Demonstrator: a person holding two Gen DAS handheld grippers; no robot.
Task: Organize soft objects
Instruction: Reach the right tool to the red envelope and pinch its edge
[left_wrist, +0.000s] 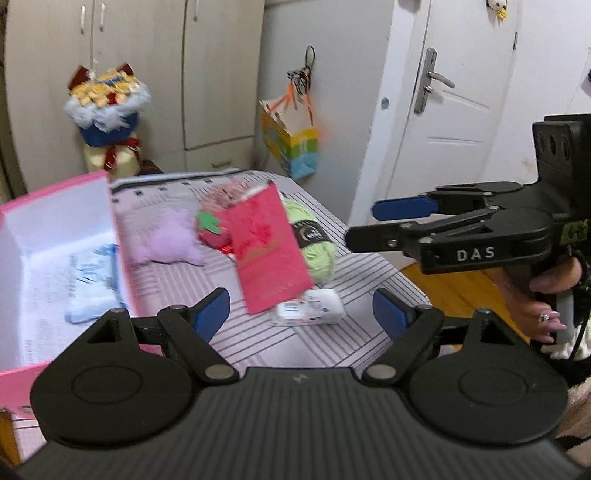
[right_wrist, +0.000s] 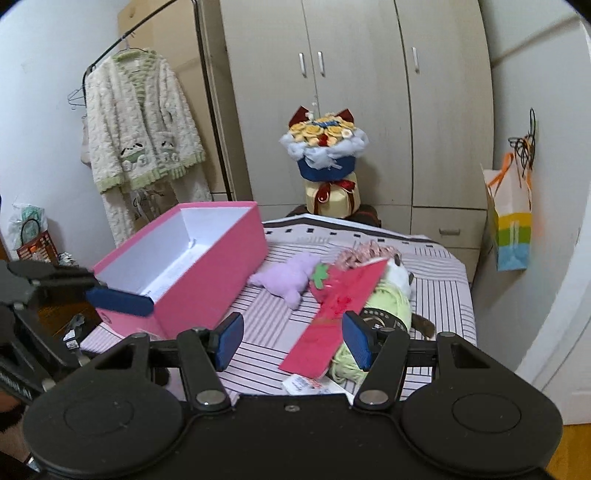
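A pink box (left_wrist: 55, 192) (right_wrist: 207, 266) stands open on the striped table at the left, with a light blue soft pack (left_wrist: 92, 284) inside. Beside it lie a purple plush (left_wrist: 166, 240) (right_wrist: 284, 275), a red strawberry toy (left_wrist: 212, 230) (right_wrist: 320, 278), a green yarn ball (left_wrist: 314, 240) (right_wrist: 391, 299), a pink fluffy item (right_wrist: 365, 253) and a white tissue pack (left_wrist: 310, 308) (right_wrist: 306, 384). A red envelope (left_wrist: 267, 254) (right_wrist: 332, 317) leans over them. My left gripper (left_wrist: 301, 314) is open and empty above the table. My right gripper (right_wrist: 293, 341) (left_wrist: 373, 225) is open and empty.
The striped table (left_wrist: 258, 343) (right_wrist: 443, 295) has its right edge near a white door (left_wrist: 454, 103). A wardrobe (right_wrist: 351, 92), a flower bouquet (left_wrist: 107, 110) (right_wrist: 325, 151), a hanging colourful bag (left_wrist: 291, 144) (right_wrist: 511, 225) and a clothes rack with pyjamas (right_wrist: 140, 122) stand behind.
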